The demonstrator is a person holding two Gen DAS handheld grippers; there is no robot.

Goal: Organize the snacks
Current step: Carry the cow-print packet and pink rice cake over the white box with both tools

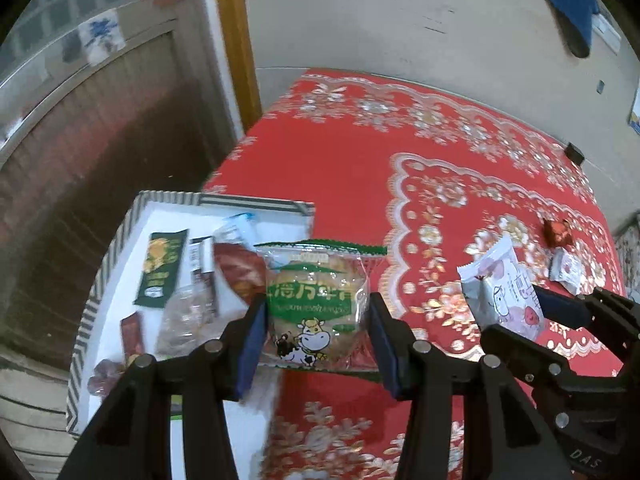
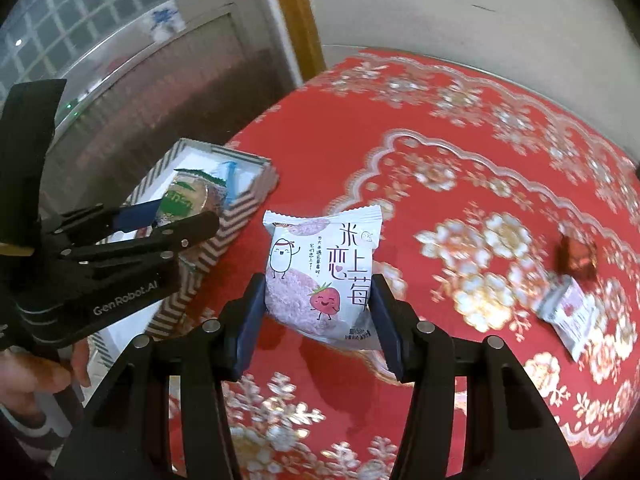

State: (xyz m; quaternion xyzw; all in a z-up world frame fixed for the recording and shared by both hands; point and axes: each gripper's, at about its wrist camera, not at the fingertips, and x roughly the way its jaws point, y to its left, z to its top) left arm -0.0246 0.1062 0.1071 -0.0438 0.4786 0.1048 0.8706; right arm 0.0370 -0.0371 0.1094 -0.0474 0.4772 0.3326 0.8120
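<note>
My left gripper (image 1: 318, 322) is shut on a clear-and-green cake packet with a cartoon cow (image 1: 316, 304), held above the right edge of a white box with striped rim (image 1: 100, 276). The box holds several snacks, among them a dark green sachet (image 1: 160, 268). My right gripper (image 2: 320, 312) is shut on a white strawberry rice-cake packet (image 2: 320, 276), held above the red tablecloth. The right gripper (image 1: 516, 316) and its packet (image 1: 504, 288) also show in the left wrist view. The left gripper (image 2: 176, 216) with the cow packet (image 2: 186, 200) shows over the box (image 2: 228, 232) in the right wrist view.
A red floral tablecloth (image 1: 460, 184) covers the table. A small red-brown wrapped sweet (image 2: 578, 258) and a small white packet (image 2: 570, 314) lie on the cloth at the right; they also appear in the left wrist view, sweet (image 1: 556, 232) and packet (image 1: 568, 270). A wall and a wooden door frame stand behind.
</note>
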